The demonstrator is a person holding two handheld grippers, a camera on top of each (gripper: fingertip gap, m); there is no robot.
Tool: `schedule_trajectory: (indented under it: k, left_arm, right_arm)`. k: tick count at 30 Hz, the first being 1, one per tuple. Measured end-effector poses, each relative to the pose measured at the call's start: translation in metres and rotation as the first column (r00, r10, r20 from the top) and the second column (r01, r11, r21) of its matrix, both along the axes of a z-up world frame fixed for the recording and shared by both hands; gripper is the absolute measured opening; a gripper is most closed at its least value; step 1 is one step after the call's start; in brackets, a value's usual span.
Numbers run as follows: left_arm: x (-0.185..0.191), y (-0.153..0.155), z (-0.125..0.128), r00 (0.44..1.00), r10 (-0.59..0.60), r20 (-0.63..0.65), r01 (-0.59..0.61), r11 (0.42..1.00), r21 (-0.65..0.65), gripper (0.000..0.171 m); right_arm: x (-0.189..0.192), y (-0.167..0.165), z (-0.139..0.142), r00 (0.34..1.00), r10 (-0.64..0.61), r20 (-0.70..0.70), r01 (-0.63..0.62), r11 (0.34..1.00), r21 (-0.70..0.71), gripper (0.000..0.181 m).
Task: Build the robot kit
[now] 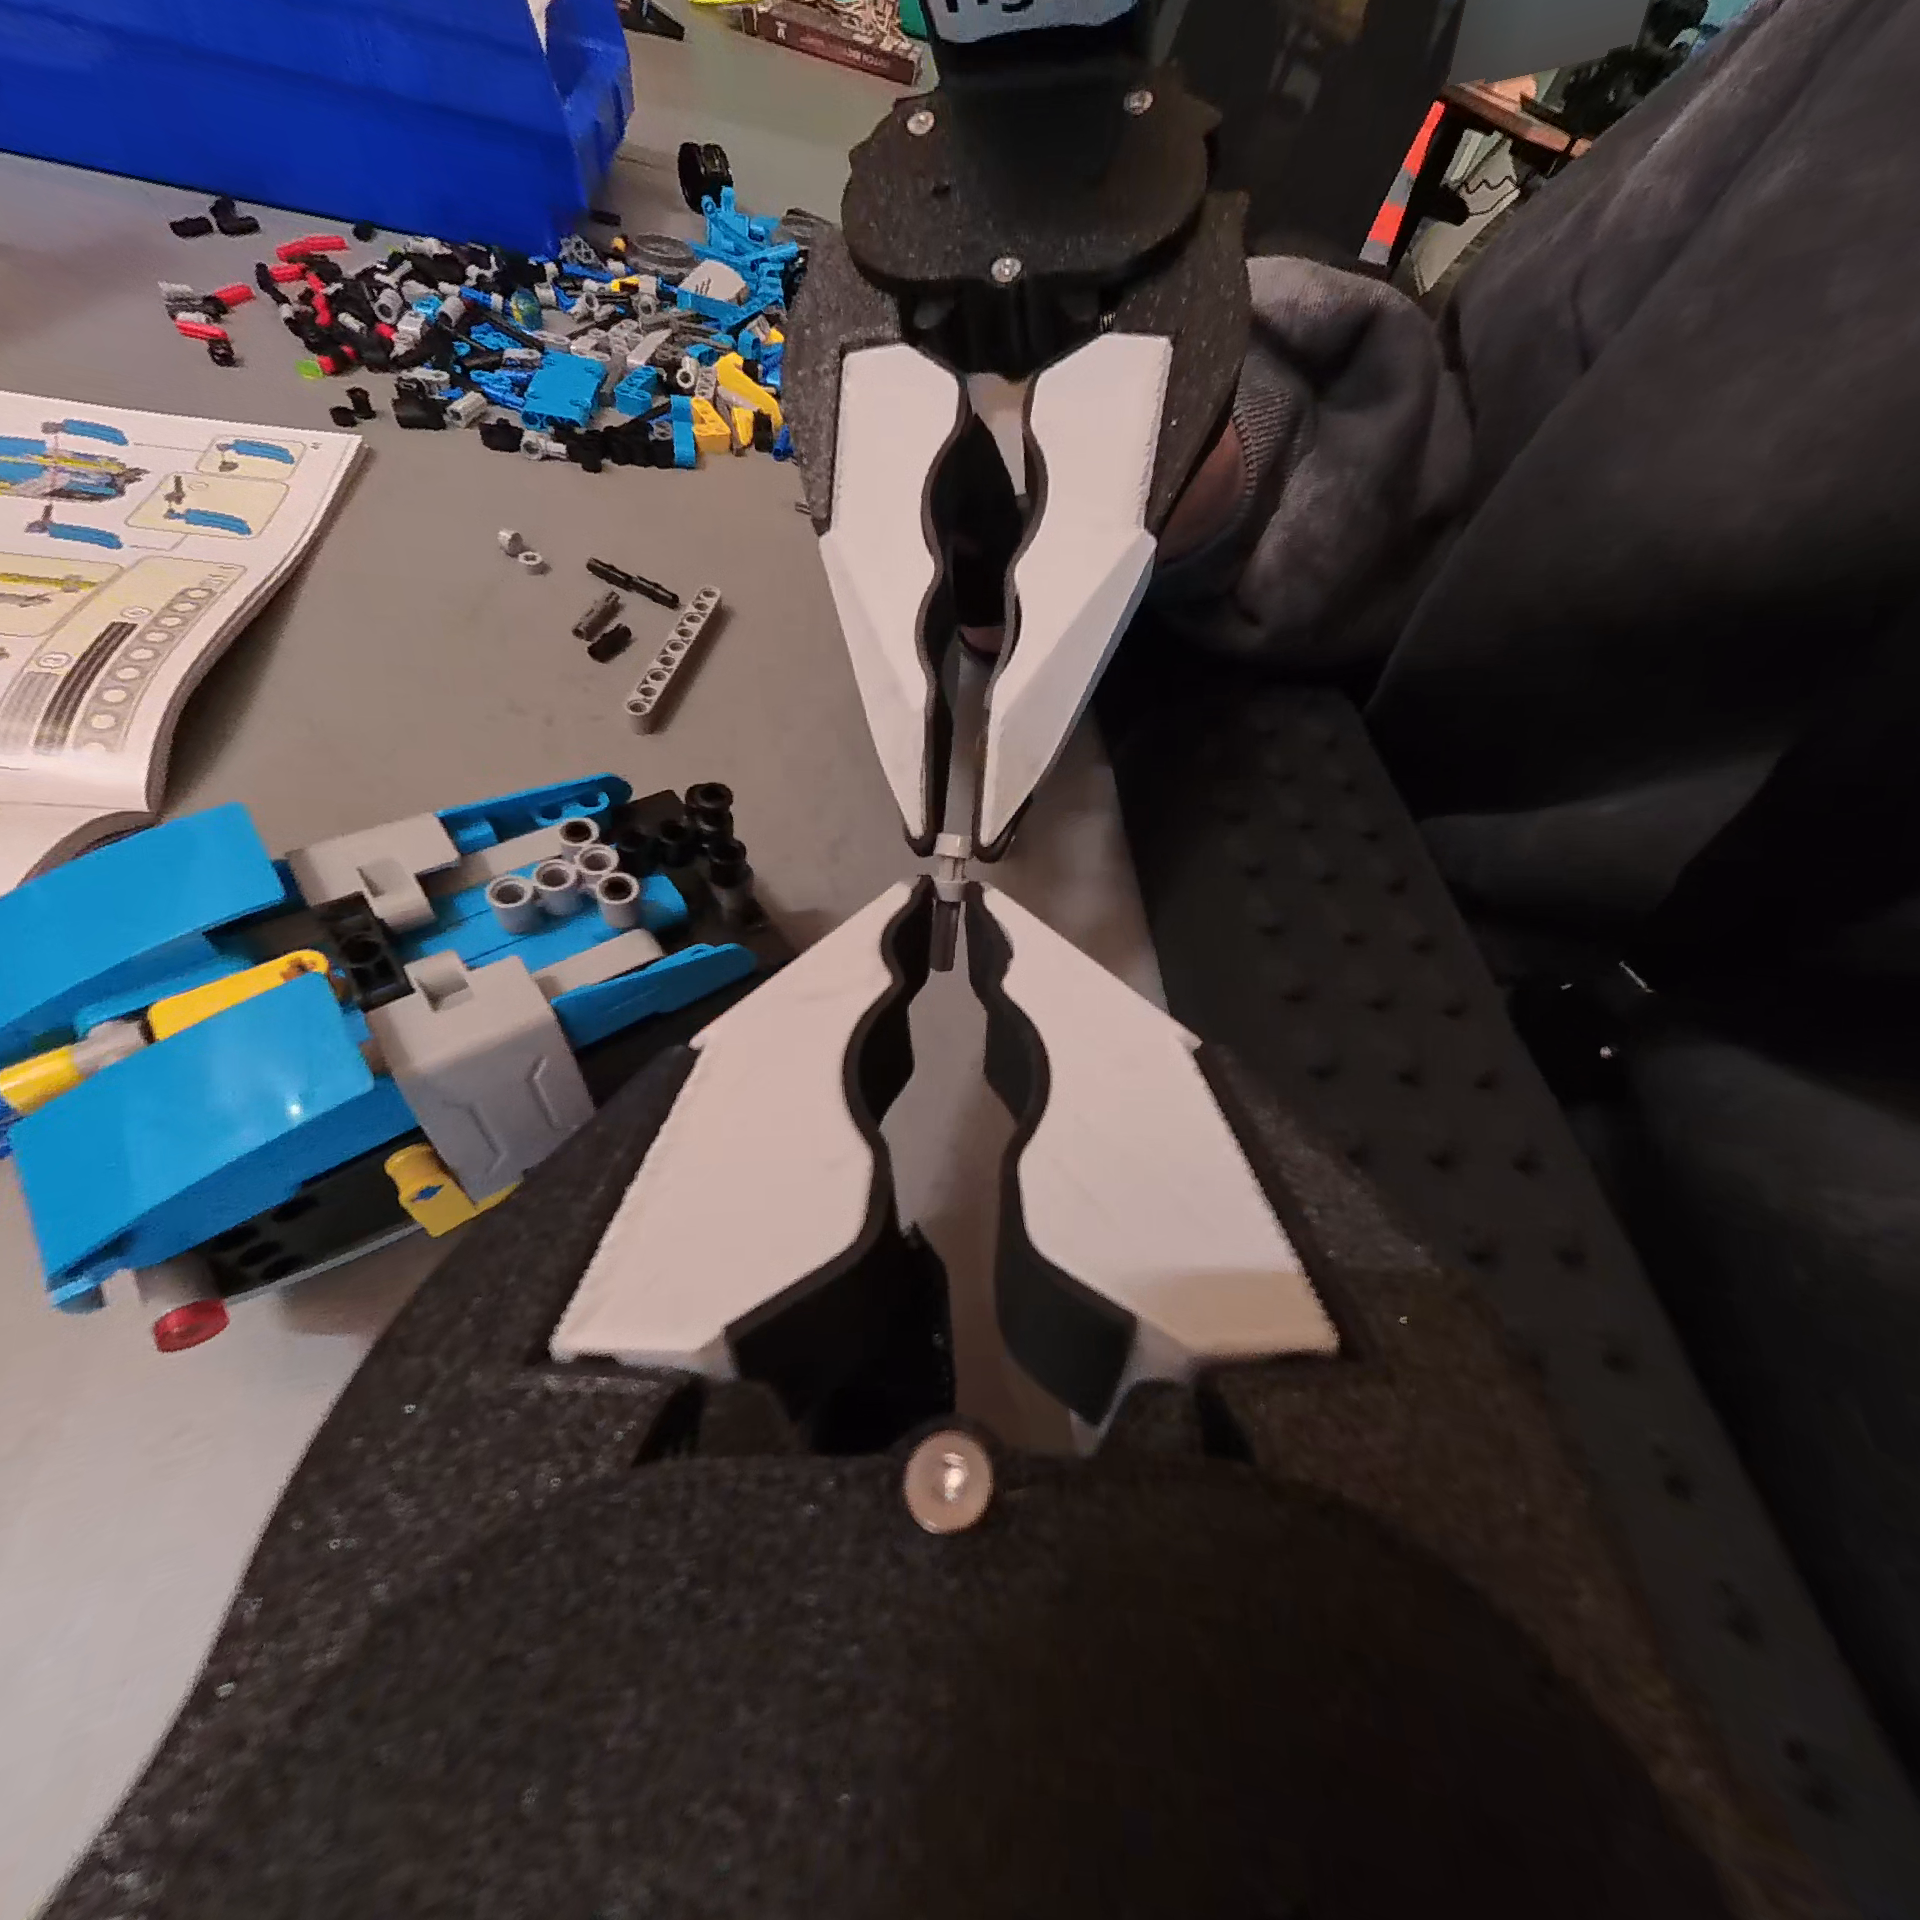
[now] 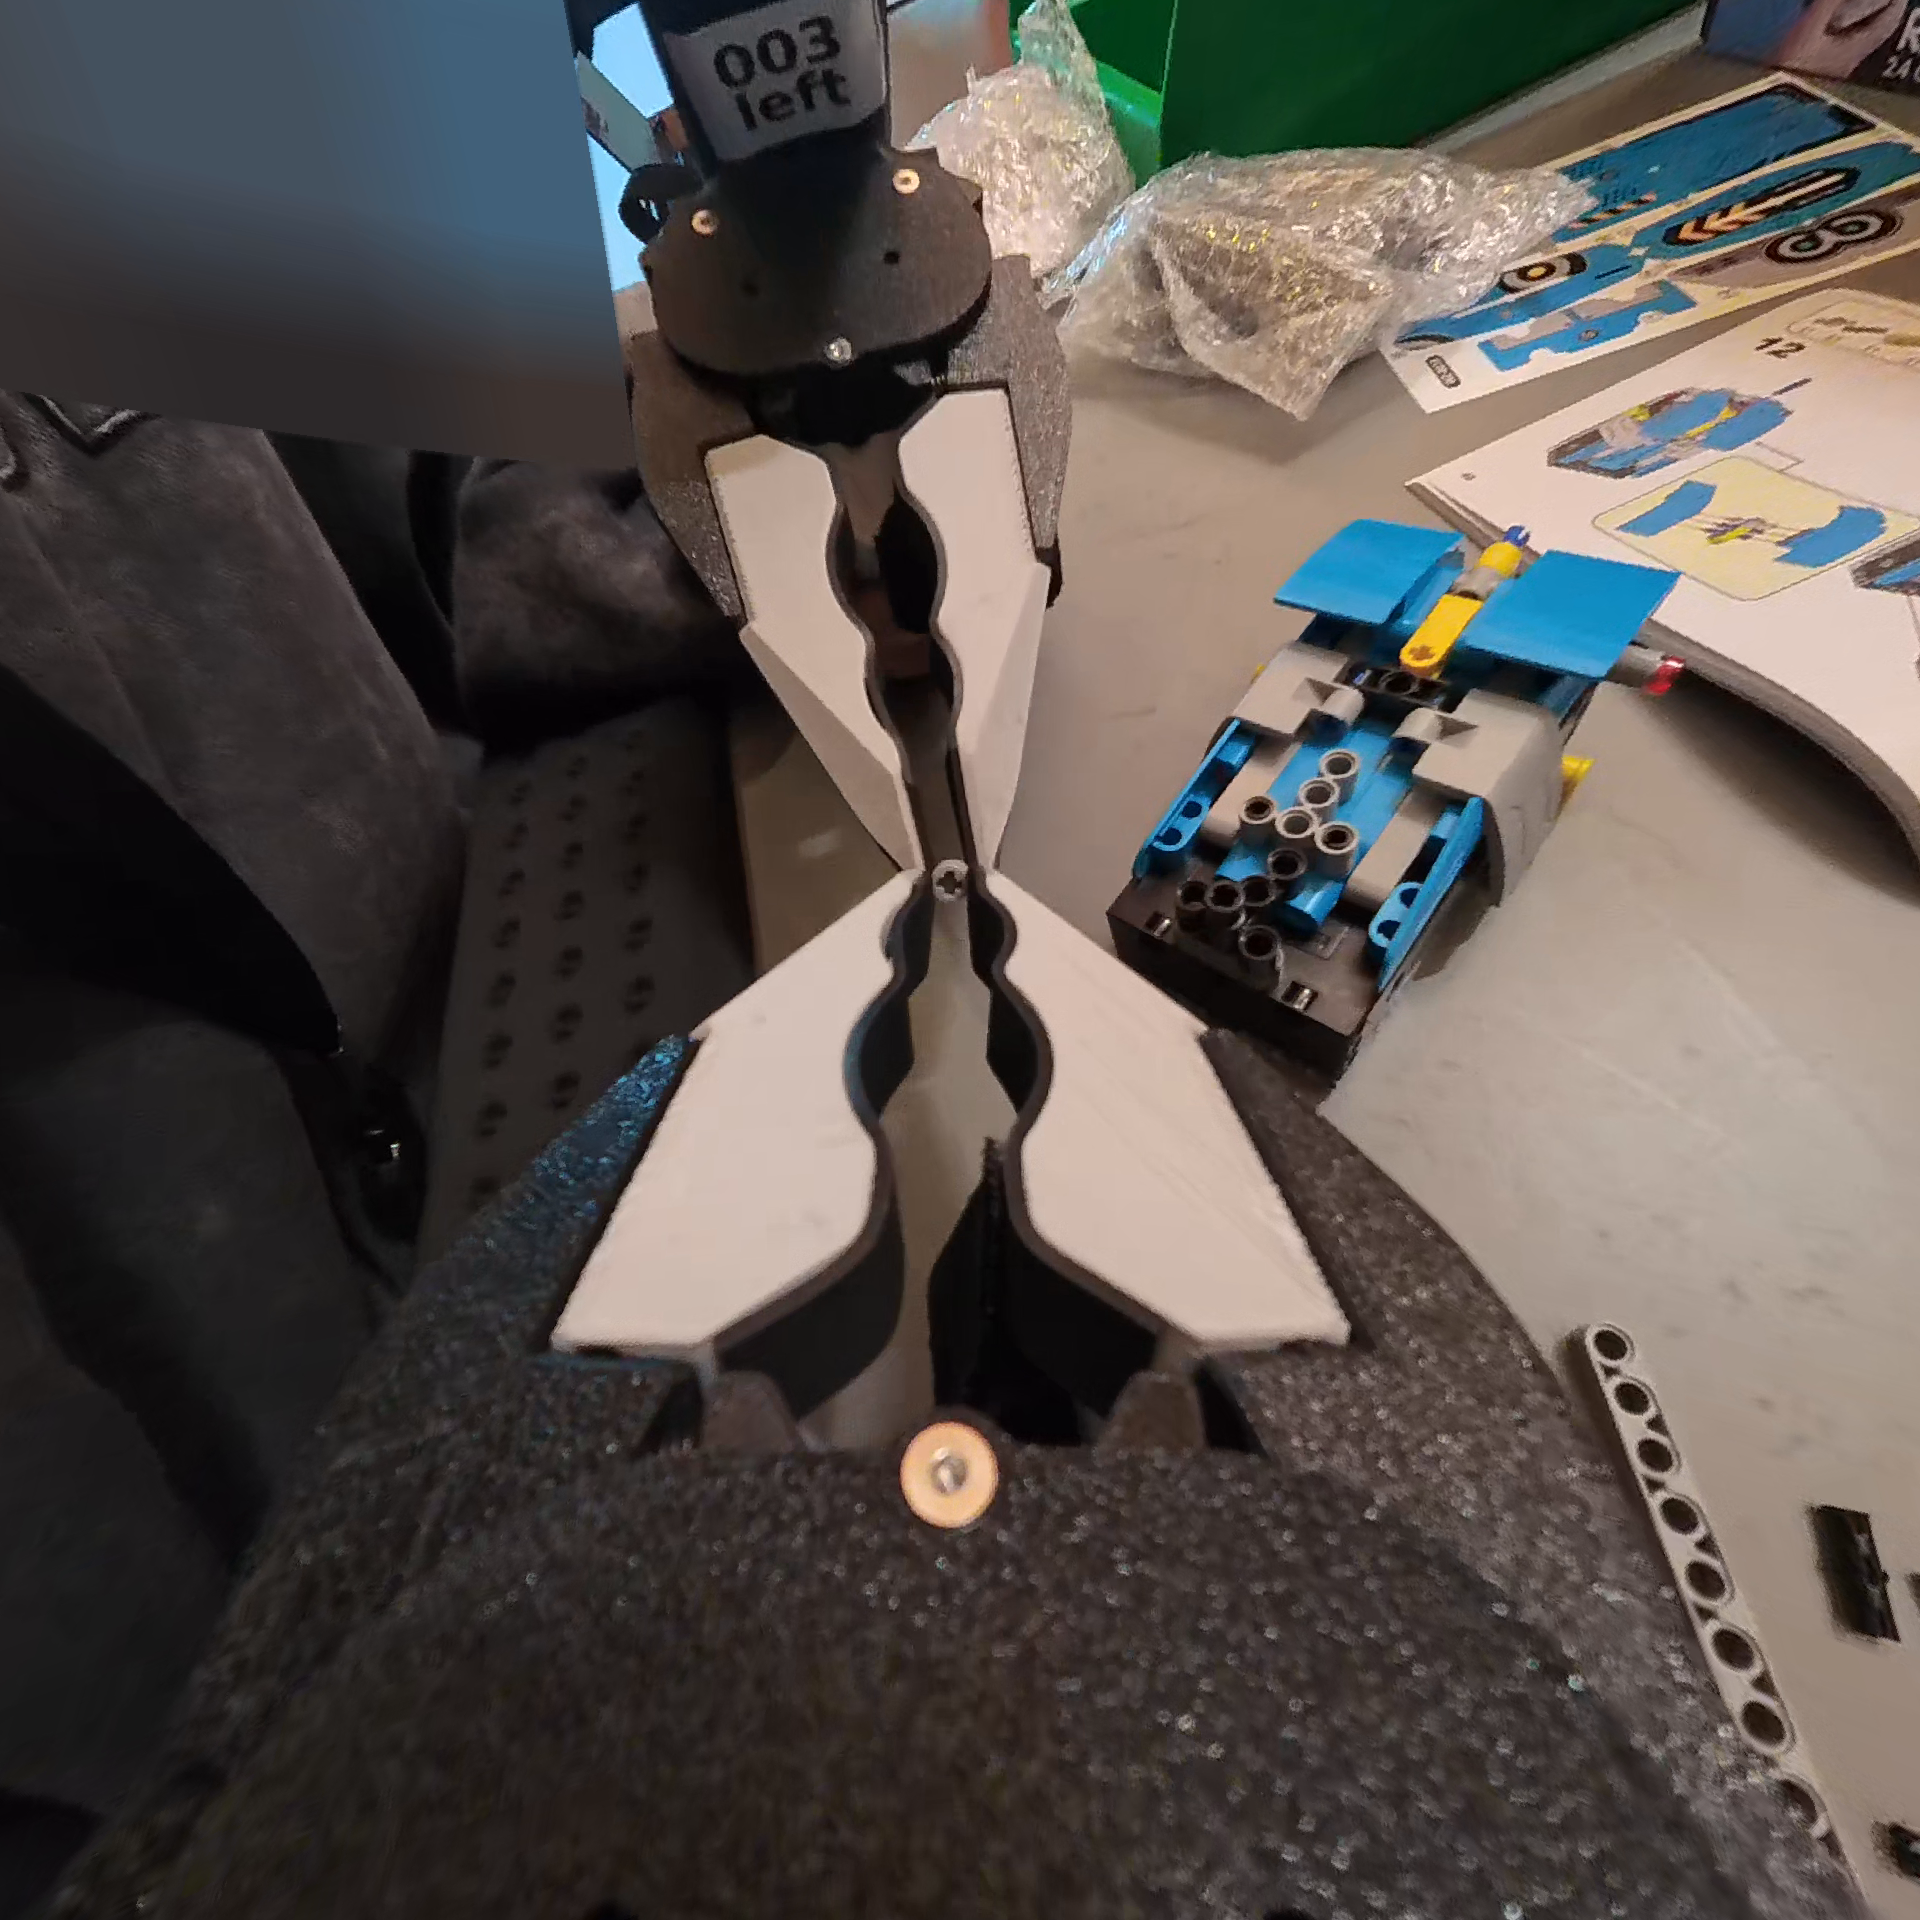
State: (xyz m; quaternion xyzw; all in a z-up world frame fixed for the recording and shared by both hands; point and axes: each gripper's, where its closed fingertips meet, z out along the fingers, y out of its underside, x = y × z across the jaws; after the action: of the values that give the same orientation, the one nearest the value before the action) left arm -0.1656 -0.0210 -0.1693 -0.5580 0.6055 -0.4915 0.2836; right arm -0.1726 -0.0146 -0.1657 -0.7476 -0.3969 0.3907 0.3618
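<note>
My left gripper (image 1: 945,906) is shut on a small dark pin (image 1: 943,933) that stands up between its tips. My right gripper (image 1: 954,836) comes from the far side, tip to tip with the left one, and is shut on a small light grey bush (image 1: 951,854) that touches the pin's end. In the right wrist view the right gripper (image 2: 948,902) holds the bush (image 2: 948,881) end-on, showing its cross hole, and the left gripper (image 2: 940,850) meets it from above. Both are held above the table's edge, next to a partly built blue toy car (image 1: 260,1039).
The car (image 2: 1403,810) lies on the grey table. A grey holed beam (image 1: 675,660), black pins (image 1: 623,597), a heap of loose parts (image 1: 540,343), an open instruction booklet (image 1: 125,582) and a blue bin (image 1: 312,104) lie beyond. Plastic bags (image 2: 1247,260) lie at the back. A person's dark clothing (image 1: 1662,520) lies alongside. The grippers are tip to tip, or close to it.
</note>
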Motion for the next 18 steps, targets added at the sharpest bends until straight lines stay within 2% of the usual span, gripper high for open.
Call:
schedule_trajectory:
  k: [7,11,18]
  left_arm:
    - [0.002,-0.005,-0.011,0.998,-0.009,-0.057,0.013,0.997,0.071,0.005]
    - [0.004,-0.010,-0.022,0.993,-0.015,-0.117,0.030,0.991,0.129,0.005]
    - [0.004,-0.019,-0.041,0.975,-0.040,-0.220,0.081,0.980,0.182,0.004]
  right_arm:
    - [-0.003,-0.003,-0.008,0.999,0.026,0.047,-0.025,1.000,-0.017,0.006]
    - [-0.002,-0.008,-0.019,0.982,0.038,0.186,-0.039,0.999,0.004,0.006]
    - [0.003,-0.018,-0.038,0.907,0.088,0.412,-0.073,0.996,-0.051,0.006]
